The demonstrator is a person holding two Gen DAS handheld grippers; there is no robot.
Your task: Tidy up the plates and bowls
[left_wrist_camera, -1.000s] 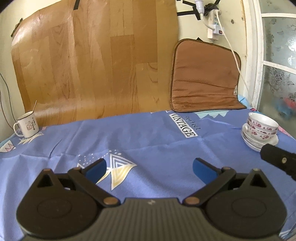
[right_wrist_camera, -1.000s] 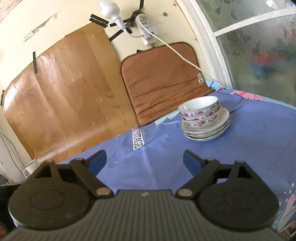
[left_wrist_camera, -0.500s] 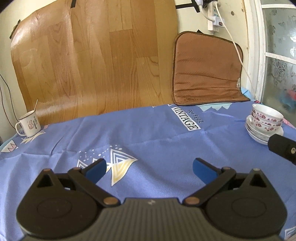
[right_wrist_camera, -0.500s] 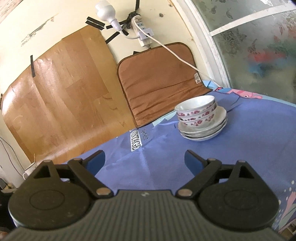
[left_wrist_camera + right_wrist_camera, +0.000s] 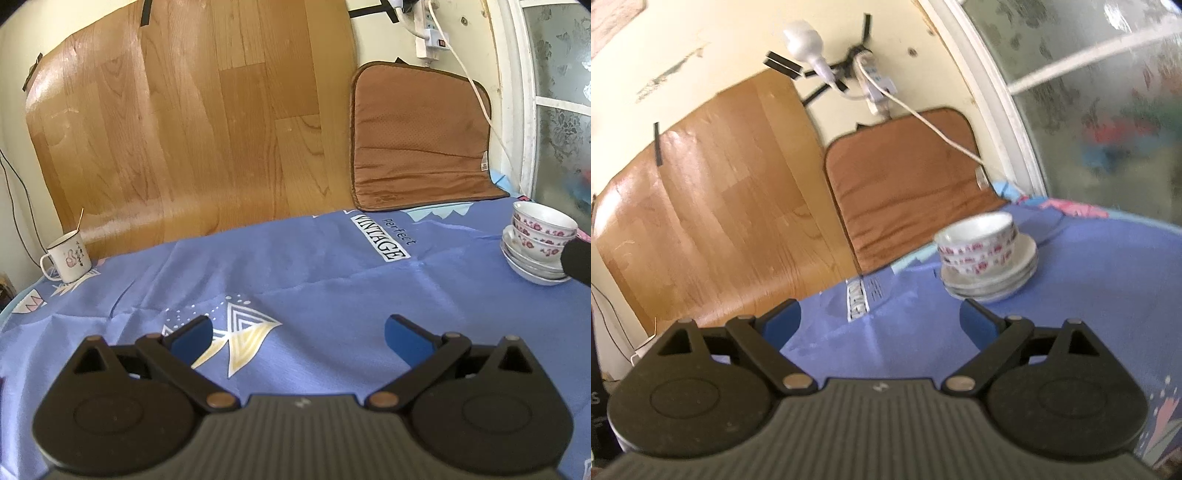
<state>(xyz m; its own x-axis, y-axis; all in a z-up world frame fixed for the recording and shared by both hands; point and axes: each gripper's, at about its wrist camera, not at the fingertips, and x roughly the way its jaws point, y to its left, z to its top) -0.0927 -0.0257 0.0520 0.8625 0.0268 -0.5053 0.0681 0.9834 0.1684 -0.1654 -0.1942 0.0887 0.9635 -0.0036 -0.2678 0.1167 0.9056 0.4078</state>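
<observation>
Two white bowls with red flowers (image 5: pixel 540 231) (image 5: pixel 979 244) sit nested on a stack of white plates (image 5: pixel 529 268) (image 5: pixel 993 283) at the table's far right. My left gripper (image 5: pixel 297 338) hovers open over the blue cloth near the table's middle, well left of the stack, nothing between its blue pads. My right gripper (image 5: pixel 882 320) is open too, empty, tilted, short of the stack and slightly left of it. A black part of the right gripper (image 5: pixel 580 260) shows at the right edge of the left wrist view, in front of the plates.
A white enamel mug (image 5: pixel 68 256) with a stick in it stands at the far left. A wood-pattern sheet (image 5: pixel 192 122) and a brown cushion (image 5: pixel 417 136) lean on the back wall. A white cable (image 5: pixel 931 125) hangs from a power strip. A frosted window (image 5: pixel 1100 103) bounds the right.
Both grippers have drawn back and tilted; the bowl stack sits farther away in the right wrist view, which is now blurred. Both stay open and empty.
</observation>
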